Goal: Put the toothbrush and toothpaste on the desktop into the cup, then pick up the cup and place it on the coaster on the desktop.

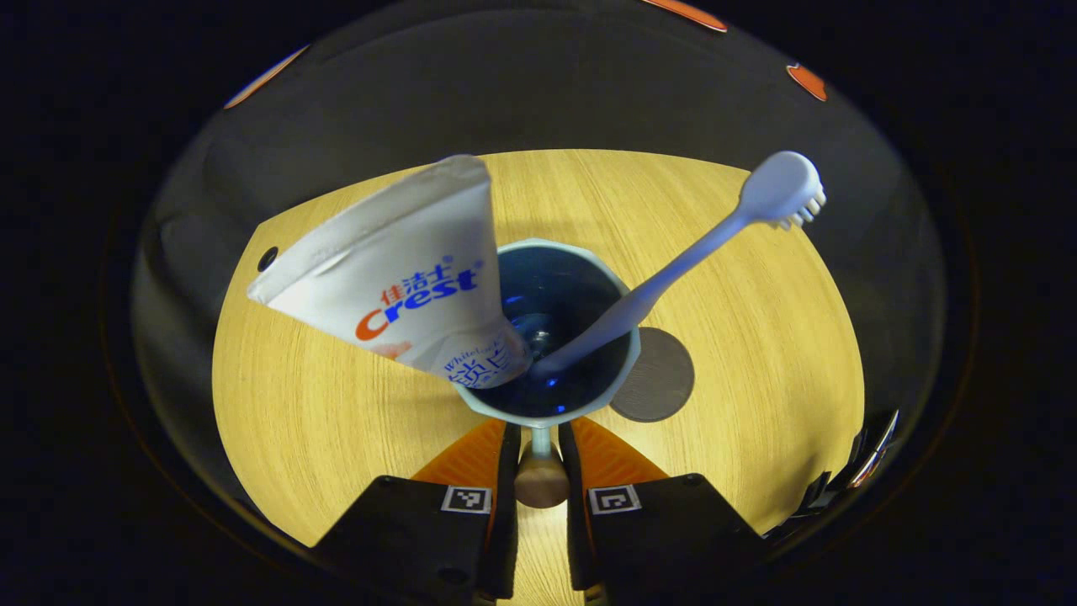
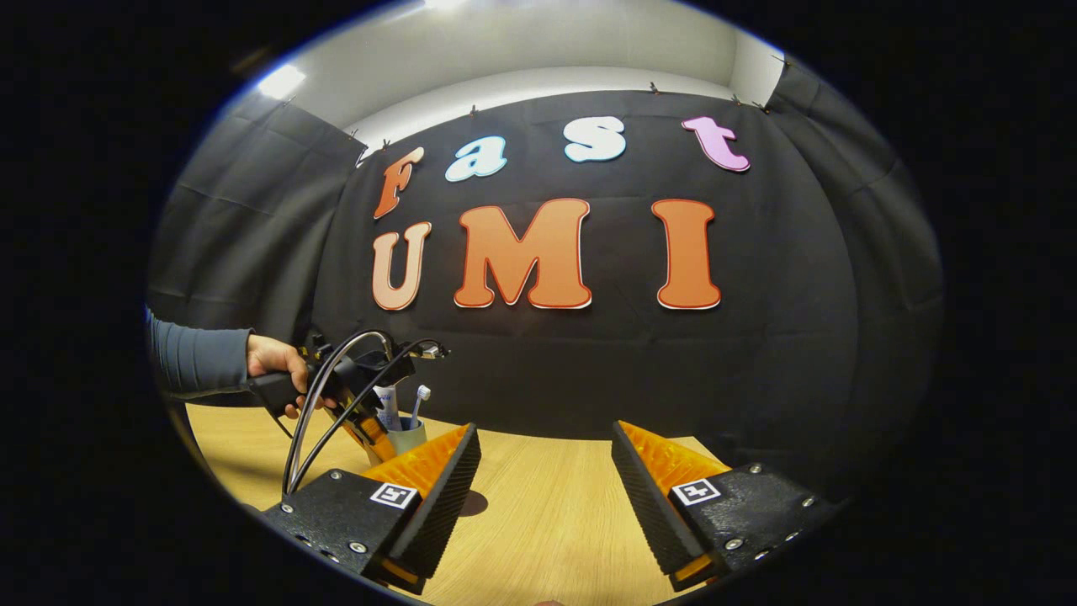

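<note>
The left gripper [image 1: 538, 450] held the cup [image 1: 551, 337] by its handle, lifted; the coaster [image 1: 660, 379] lay just right beneath. The right gripper [image 2: 545, 480] stood open, idle.

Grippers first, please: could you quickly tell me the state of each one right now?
Left gripper: fingers shut on the cup handle; cup holds toothpaste tube and toothbrush.
Right gripper: open, holding nothing.

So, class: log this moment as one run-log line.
left gripper: shut on cup handle | cup: lifted, holds toothpaste, toothbrush | coaster: bare | right gripper: open, idle
</note>
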Available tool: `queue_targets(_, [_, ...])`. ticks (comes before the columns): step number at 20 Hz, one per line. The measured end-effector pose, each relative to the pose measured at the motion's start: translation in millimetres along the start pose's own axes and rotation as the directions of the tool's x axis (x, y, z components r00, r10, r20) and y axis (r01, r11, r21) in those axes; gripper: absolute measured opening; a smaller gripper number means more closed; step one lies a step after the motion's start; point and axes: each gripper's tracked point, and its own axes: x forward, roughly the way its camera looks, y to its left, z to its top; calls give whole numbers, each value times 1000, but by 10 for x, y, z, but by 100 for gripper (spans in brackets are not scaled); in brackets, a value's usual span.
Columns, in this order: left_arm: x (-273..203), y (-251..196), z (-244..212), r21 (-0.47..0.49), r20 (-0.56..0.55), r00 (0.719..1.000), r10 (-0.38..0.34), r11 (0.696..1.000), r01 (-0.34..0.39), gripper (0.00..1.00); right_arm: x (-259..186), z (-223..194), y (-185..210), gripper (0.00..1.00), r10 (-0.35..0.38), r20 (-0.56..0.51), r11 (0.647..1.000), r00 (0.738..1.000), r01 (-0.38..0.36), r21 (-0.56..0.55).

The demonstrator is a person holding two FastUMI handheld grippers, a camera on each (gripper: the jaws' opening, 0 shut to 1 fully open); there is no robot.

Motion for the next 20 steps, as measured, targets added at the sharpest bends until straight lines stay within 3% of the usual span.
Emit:
queue_targets(6, [250, -433, -190, 63, 8, 1000, -21, 998, 20, 29, -155, -10, -151, 94, -31, -10, 1000, 999, 31, 6])
queue_targets(10, [208, -657, 176, 92, -4, 1000, -25, 995, 25, 28, -267, -61, -234, 95, -44, -30, 999, 999, 45, 22])
queue_targets(20, [245, -590, 1162, 120, -53, 998, -30, 992, 36, 28, -502, -231, -436, 95, -80, -76, 996, 994, 82, 24])
